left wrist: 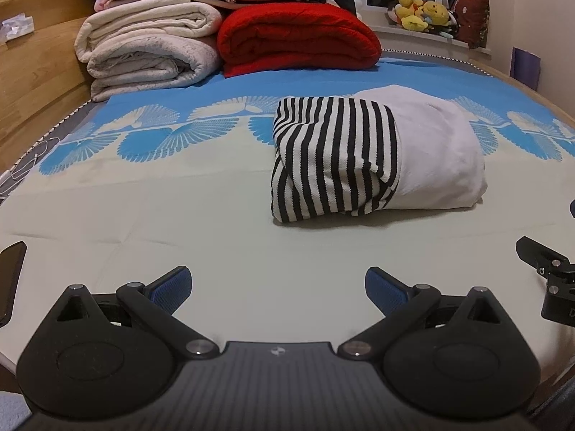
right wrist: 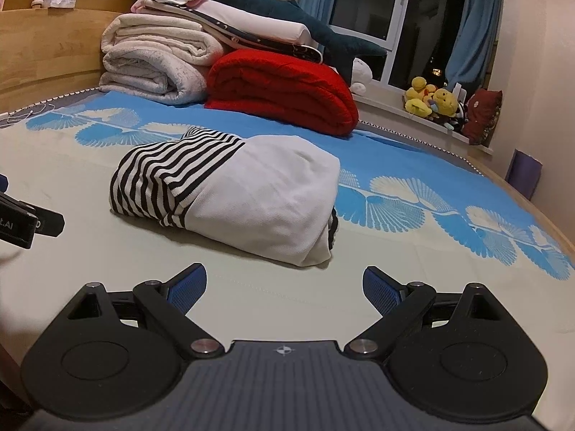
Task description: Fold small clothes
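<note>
Left claw [left wrist: 278, 289] & right claw [right wrist: 284, 289] both spread wide, empty, low, side by side.

The small top [left wrist: 373, 154] [right wrist: 233, 194], white with a black-and-white striped part, lies folded in a neat bundle on the bed cover [left wrist: 179, 215].

Garment [left wrist: 373, 158] before blankets [left wrist: 151, 43] (on bed [left wrist: 179, 222])

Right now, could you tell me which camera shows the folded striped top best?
The right wrist view: the folded top lies close, showing its striped end, white body and open layered edge. The left wrist view shows the same top farther off, mostly its striped end and front face.
</note>
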The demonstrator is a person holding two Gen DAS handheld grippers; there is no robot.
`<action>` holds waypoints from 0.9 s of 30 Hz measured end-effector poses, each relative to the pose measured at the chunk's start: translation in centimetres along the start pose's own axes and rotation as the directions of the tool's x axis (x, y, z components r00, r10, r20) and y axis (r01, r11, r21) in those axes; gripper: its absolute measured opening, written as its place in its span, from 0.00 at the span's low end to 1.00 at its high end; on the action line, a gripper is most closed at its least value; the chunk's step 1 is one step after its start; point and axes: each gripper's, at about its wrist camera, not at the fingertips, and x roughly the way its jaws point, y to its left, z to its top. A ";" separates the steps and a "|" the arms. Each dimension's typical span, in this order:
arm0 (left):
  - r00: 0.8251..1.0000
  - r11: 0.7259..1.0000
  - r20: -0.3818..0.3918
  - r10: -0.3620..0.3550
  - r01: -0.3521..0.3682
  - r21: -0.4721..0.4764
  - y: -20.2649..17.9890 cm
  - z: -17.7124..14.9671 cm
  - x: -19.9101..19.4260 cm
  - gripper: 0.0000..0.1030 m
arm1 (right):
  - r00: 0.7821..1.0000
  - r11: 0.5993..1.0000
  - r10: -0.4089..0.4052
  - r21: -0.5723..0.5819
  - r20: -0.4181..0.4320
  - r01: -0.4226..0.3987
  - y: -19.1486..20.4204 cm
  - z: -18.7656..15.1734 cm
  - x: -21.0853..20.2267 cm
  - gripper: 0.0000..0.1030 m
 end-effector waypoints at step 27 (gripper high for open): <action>1.000 1.000 -0.014 0.007 -0.007 0.008 0.1 -0.1 0.3 1.00 | 1.000 1.000 0.008 -0.016 -0.013 -0.008 0.2 -0.2 0.2 0.91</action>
